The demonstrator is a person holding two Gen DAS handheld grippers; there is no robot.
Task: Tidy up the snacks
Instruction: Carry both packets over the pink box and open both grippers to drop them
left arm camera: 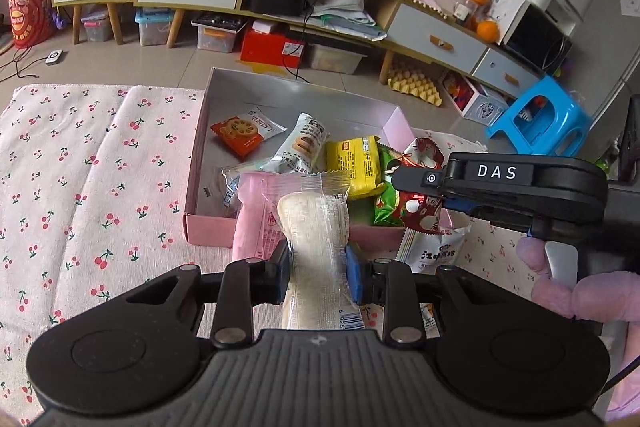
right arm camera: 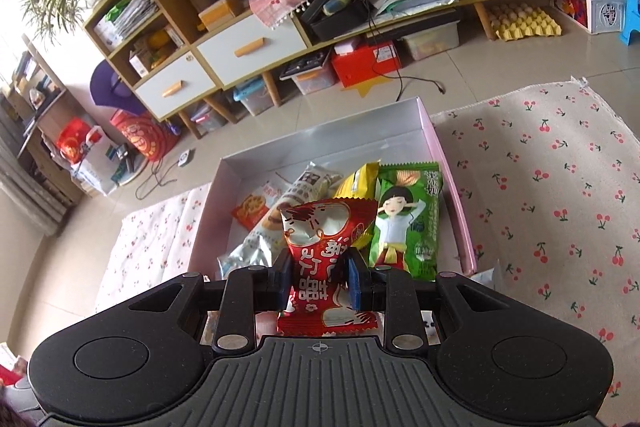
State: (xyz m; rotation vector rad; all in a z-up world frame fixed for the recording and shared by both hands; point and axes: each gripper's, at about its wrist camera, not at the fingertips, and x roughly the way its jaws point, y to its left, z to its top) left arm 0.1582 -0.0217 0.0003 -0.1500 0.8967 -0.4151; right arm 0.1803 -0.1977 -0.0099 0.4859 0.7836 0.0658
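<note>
Fingers of both grippers are clamped on light, crinkly, slippery packets best pinched mid-body: the left gripper (left arm camera: pixel 318 273) holds a clear-wrapped pale bun (left arm camera: pixel 316 227) and the right gripper (right arm camera: pixel 319 279) a red-and-white snack packet (right arm camera: pixel 326 231), each poised over the pink box's (right arm camera: pixel 450 183) near edge

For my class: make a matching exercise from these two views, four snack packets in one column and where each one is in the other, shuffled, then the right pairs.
1. red packet
2. clear packet
3. green packet
4. orange packet

A. lying far back in the pink box
B. clamped in the left gripper
C. lying by the box's right wall
D. clamped in the right gripper

Pairs: 1-D, 2-B, 3-C, 4-A
</note>
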